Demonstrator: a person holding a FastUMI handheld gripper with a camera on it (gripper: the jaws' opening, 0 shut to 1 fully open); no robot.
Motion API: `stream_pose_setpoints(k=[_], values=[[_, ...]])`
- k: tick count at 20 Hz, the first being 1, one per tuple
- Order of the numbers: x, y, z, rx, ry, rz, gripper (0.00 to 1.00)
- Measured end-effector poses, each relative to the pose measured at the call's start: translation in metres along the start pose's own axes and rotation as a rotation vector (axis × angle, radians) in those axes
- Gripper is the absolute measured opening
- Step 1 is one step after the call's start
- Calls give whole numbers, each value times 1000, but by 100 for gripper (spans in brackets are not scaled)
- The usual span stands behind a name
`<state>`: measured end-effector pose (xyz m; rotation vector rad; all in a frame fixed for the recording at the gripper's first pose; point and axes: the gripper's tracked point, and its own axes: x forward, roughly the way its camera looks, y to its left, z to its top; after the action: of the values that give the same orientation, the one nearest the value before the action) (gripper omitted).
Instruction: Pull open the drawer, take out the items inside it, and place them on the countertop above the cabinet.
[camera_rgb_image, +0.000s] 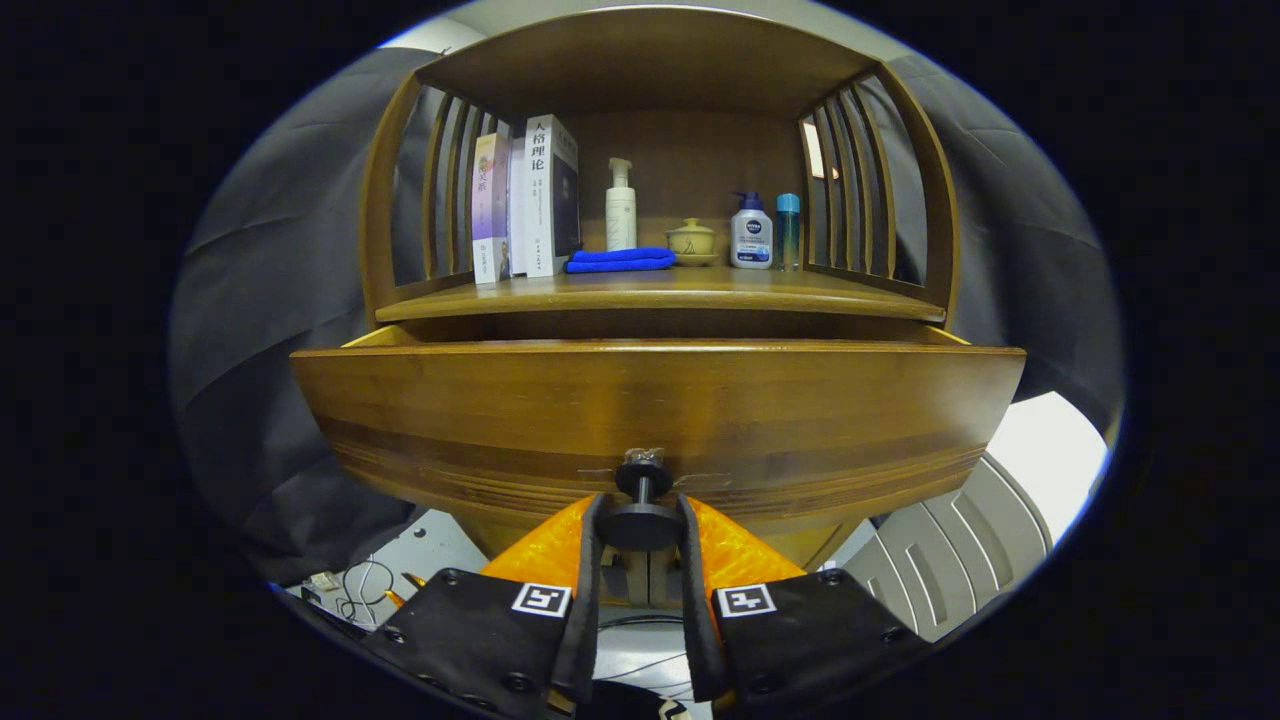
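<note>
Claw (641, 525): fingers closed on the knob (641, 520), one at each side, for a straight pull.
Drawer (655, 420): just ahead, partly drawn out (contents hidden behind its front).
Countertop (700, 290): beyond, above the drawer; the items' destination.

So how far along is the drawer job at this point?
Done: the drawer is pulled partly out from under the countertop. In hand: the gripper has both fingers closed on the knob. Left: the drawer's inside is hidden from this angle, so no items can be seen coming out; books, bottles and a cloth sit on the countertop.
</note>
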<state>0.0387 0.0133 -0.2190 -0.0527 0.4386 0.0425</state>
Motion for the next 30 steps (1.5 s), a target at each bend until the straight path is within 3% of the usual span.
stream_pose_setpoints(k=[12, 15, 21, 26, 30], values=[[-41, 8, -25, -61, 37, 42, 39], [-45, 8, -25, -100, 34, 58, 59], [-78, 15, 13, -230, -111, 90, 100], [-87, 15, 65, -189, -207, 102, 97], [-74, 6, 93, -182, -192, 95, 98]])
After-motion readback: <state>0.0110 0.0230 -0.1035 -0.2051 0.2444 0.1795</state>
